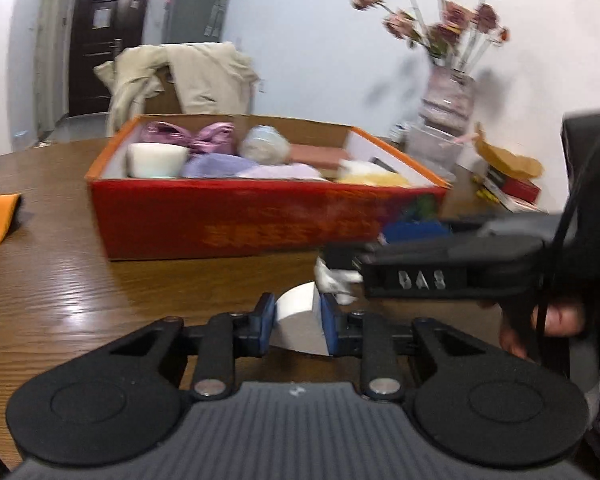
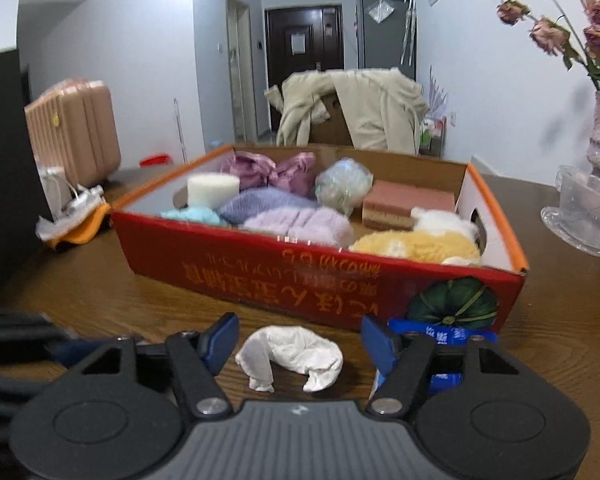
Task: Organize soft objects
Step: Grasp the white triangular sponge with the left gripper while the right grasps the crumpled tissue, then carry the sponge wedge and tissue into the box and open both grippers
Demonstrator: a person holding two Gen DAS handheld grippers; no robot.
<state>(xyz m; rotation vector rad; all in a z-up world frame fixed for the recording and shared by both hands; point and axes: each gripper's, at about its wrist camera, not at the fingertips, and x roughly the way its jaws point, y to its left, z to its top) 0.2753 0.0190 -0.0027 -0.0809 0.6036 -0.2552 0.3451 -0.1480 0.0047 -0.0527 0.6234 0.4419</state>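
Two hand-held grippers work low over the brown wooden table (image 2: 100,292). The left gripper (image 1: 298,322) clamps a white wedge-shaped foam sponge (image 1: 298,320) between its blue pads. The right gripper (image 2: 298,344) has its jaws spread wide around a crumpled white cloth (image 2: 290,356) lying on the tabletop. Just beyond stands the red cardboard box (image 2: 260,272), holding a purple fuzzy towel (image 2: 300,224), a pink sponge block (image 2: 404,204) and a yellow plush toy (image 2: 416,246).
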